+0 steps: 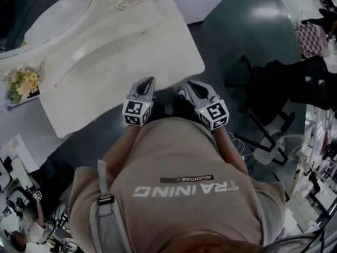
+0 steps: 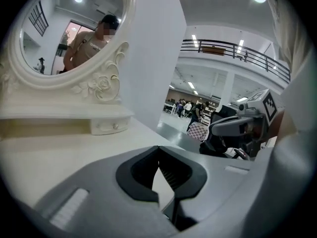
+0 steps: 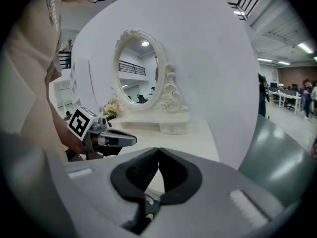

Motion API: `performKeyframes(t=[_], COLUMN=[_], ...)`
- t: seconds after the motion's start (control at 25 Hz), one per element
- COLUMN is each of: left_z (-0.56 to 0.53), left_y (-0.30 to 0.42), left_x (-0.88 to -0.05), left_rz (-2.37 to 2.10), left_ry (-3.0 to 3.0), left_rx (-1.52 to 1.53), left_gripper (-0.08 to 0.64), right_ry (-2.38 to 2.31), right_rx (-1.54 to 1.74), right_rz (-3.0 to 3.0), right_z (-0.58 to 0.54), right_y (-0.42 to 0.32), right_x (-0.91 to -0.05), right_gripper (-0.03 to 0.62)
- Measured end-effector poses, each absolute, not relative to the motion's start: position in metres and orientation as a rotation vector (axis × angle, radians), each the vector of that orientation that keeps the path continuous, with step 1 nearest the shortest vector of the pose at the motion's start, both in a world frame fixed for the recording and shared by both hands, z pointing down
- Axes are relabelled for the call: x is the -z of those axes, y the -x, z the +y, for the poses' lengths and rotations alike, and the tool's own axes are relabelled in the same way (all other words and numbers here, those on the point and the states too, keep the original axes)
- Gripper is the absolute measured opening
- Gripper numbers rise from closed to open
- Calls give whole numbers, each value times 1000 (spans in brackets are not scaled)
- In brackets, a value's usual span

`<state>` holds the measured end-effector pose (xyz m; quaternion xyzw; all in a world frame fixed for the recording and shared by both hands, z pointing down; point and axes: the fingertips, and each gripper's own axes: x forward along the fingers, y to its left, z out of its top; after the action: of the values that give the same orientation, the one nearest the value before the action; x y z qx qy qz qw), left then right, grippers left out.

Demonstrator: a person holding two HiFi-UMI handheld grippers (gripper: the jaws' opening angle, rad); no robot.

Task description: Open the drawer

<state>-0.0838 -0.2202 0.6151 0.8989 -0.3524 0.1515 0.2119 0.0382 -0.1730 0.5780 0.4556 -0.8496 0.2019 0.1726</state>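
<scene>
A white dressing table (image 1: 131,62) carries an oval mirror (image 2: 69,29) on an ornate base. A small white drawer (image 2: 110,126) with a round knob sits shut in that base; it also shows in the right gripper view as the drawer (image 3: 173,128). My left gripper (image 1: 149,83) hovers at the table's near edge, jaws shut with nothing between them, well short of the drawer. Beside it, to the right, my right gripper (image 1: 189,86) also points at the table, shut and empty. Each gripper view shows the other: the right gripper (image 2: 233,128) and the left gripper (image 3: 116,139).
A bunch of flowers (image 1: 21,83) stands at the table's left end. A white wall panel (image 3: 208,58) rises behind the table. A dark chair (image 1: 274,88) stands on the grey floor to the right. The person's torso fills the lower head view.
</scene>
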Motion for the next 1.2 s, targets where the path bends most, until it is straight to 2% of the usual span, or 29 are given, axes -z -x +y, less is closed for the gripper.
performKeyframes(t=[0.24,0.52,0.96,1.2], left_z=[-215,-215,-171,-149], left_y=[97,88,95,98], left_x=[-614,-591,-609,-609], left_rz=[-1257,-1576,-1614,-1554], left_ry=[-2345,-2197,-2112,-2154], left_rx=[-478,-427,-461,-432], left_gripper=[6,6,6,8], right_ry=[-975,-796,-667,-705], right_rx=[-470,-488,-595,-557], right_rz=[-2595,-2671,-2680,-2664], right_z=[-203,-232,-214,-186], right_y=[-27,-57,-34,-22], right_x=[-575,-594,-633,-608], right_gripper=[3,3,3,3])
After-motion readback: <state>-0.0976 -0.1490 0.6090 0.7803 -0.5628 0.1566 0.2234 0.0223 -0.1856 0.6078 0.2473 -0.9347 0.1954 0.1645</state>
